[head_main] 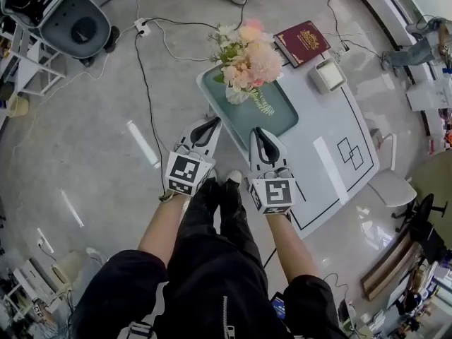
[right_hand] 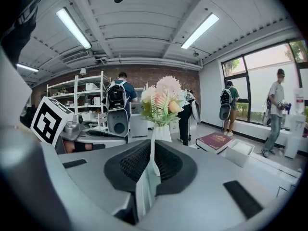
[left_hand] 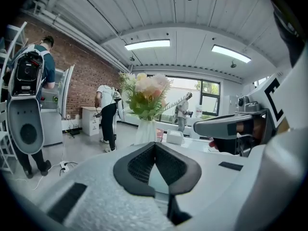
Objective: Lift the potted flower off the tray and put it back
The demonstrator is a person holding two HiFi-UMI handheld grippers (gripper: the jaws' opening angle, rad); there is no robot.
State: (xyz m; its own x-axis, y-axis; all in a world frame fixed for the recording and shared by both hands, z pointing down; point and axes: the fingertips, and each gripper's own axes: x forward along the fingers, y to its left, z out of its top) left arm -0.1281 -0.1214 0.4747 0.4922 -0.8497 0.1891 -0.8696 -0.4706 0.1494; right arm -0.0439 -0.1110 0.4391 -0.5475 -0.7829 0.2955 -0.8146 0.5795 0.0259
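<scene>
Left gripper [head_main: 210, 123]: jaws closed tip to tip with nothing between them, tips just beside the near-left edge of the green tray [head_main: 281, 116]. Right gripper [head_main: 258, 131]: jaws likewise closed and empty, tips at the tray's near edge. The potted flower [head_main: 246, 66] stands upright on the tray's far part, on the white table [head_main: 332, 129], apart from both grippers.
</scene>
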